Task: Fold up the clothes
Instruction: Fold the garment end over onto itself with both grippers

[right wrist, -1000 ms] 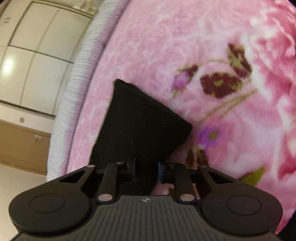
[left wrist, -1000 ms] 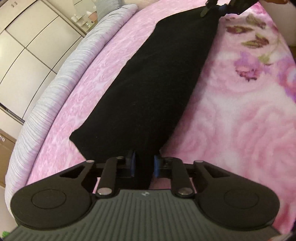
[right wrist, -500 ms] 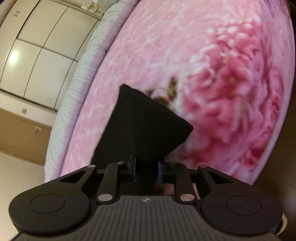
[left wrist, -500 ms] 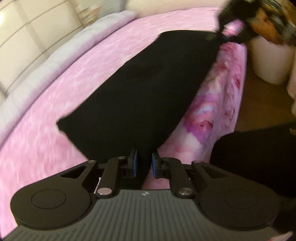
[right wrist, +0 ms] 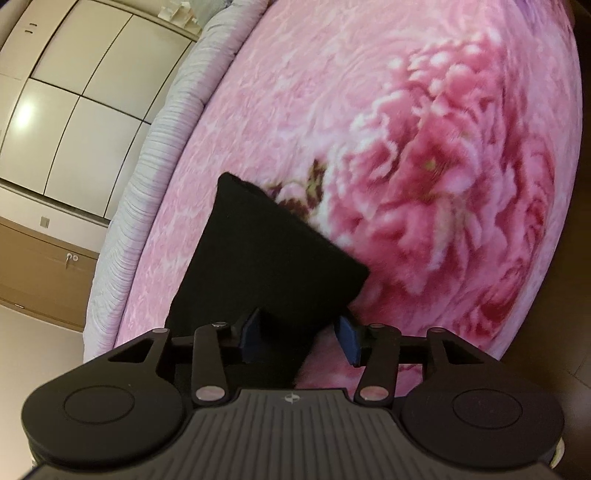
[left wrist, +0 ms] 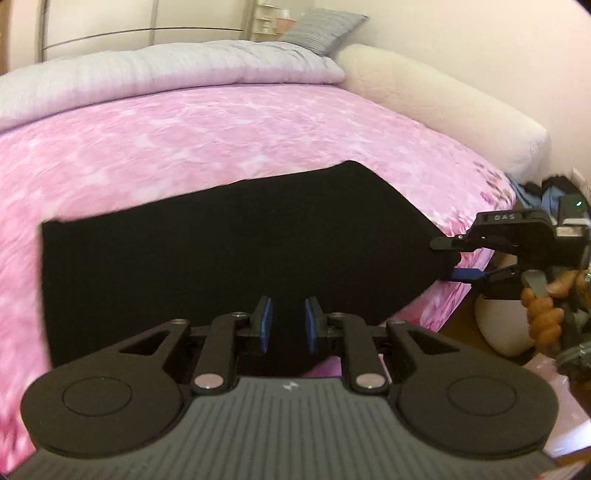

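Observation:
A black garment [left wrist: 221, 258] lies stretched across the pink floral blanket [left wrist: 184, 147] on the bed. My left gripper [left wrist: 288, 321] is shut on the garment's near edge, and the cloth fills the narrow gap between its blue pads. In the left wrist view my right gripper [left wrist: 445, 260] sits at the garment's far right corner, near the bed's edge. Its jaws are opening. The black garment [right wrist: 258, 258] still lies between the fingers of the right gripper [right wrist: 299, 332], but the pads stand apart from it.
A grey striped duvet [left wrist: 166, 74] and pillow [left wrist: 325, 26] lie along the far side. A cream padded bolster [left wrist: 443, 110] borders the bed. A person's hand [left wrist: 543, 302] holds the right gripper beside a white round object [left wrist: 498, 325] on the floor. Wardrobe doors [right wrist: 74, 92] stand beyond.
The left gripper swung and rolled with the cloth, so the garment now lies crosswise in its view. The right gripper's jaws have spread wide off the cloth's corner.

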`<move>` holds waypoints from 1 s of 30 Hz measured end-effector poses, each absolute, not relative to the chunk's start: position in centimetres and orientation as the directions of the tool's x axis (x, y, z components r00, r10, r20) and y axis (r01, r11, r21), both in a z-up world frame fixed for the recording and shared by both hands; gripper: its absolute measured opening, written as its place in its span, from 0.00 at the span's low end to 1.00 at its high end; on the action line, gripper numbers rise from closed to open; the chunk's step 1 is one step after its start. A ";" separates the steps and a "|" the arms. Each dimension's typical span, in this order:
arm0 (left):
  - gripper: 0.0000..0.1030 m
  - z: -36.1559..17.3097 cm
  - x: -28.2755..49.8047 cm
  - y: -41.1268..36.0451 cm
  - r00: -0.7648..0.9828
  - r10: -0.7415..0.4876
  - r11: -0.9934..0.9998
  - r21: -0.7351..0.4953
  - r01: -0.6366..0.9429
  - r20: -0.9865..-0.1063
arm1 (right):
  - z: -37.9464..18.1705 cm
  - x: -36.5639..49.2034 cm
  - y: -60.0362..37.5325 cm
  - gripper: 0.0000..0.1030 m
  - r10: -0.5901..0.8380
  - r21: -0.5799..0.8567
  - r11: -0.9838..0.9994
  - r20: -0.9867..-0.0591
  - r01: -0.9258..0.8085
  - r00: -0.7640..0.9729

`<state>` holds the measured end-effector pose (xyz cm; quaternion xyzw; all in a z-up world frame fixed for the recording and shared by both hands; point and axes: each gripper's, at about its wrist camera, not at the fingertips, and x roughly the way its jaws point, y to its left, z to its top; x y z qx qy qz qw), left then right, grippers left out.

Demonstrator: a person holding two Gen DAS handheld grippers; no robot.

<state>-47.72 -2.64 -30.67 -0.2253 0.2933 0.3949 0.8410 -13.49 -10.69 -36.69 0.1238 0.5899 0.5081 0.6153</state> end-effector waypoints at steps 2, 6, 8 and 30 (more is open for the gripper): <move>0.15 -31.3 -45.9 -1.6 0.512 0.524 0.608 -0.122 -0.785 -0.681 | -36.8 -13.3 -10.6 0.49 0.771 0.749 0.450 -0.601 -0.486 -0.211; 0.18 -33.0 -44.0 -1.0 0.480 0.505 0.629 -0.075 -0.774 -0.718 | -37.0 -13.4 -10.4 0.49 0.767 0.740 0.441 -0.605 -0.508 -0.215; 0.18 -33.7 -43.5 -1.1 0.456 0.508 0.637 -0.037 -0.770 -0.730 | -37.1 -13.5 -10.2 0.49 0.763 0.733 0.436 -0.609 -0.523 -0.217; 0.19 -31.2 -54.4 -3.8 0.405 0.599 0.374 -0.206 -0.904 -0.691 | -30.8 -19.6 -7.8 0.14 0.773 0.453 0.331 -0.634 -0.828 -0.038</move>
